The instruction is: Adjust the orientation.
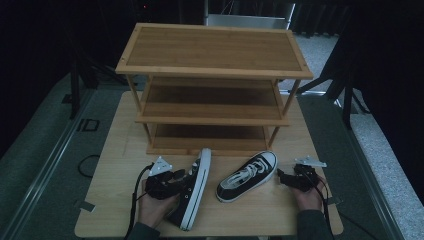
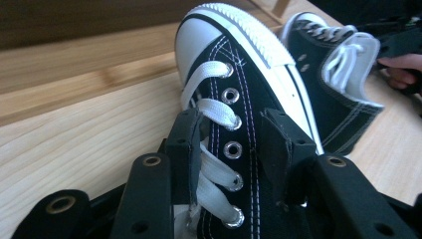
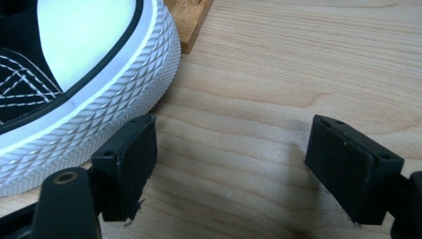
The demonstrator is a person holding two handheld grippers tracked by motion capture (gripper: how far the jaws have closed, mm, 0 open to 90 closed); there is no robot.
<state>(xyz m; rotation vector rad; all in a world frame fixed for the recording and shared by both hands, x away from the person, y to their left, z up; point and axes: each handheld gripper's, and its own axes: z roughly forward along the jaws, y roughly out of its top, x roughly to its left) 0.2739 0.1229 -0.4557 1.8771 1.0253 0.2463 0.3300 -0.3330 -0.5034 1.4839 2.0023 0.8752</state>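
Two black canvas sneakers with white soles lie on the table in front of a wooden rack. The left sneaker (image 1: 196, 192) (image 2: 249, 94) is tipped on its side, toe towards the rack. My left gripper (image 1: 181, 178) (image 2: 231, 149) is shut on its laced eyelet panel, one jaw on each side. The right sneaker (image 1: 247, 176) (image 2: 338, 99) (image 3: 94, 74) stands upright on its sole. My right gripper (image 1: 281, 176) (image 3: 239, 169) is open just beside its rubber toe cap, low over bare wood, holding nothing.
The three-tier wooden shoe rack (image 1: 215, 75) stands at the back of the light wooden table (image 1: 115, 150); one rack foot (image 3: 191, 20) is just past the right sneaker's toe. The person's right hand (image 2: 403, 64) is behind the right sneaker. Dark floor surrounds the table.
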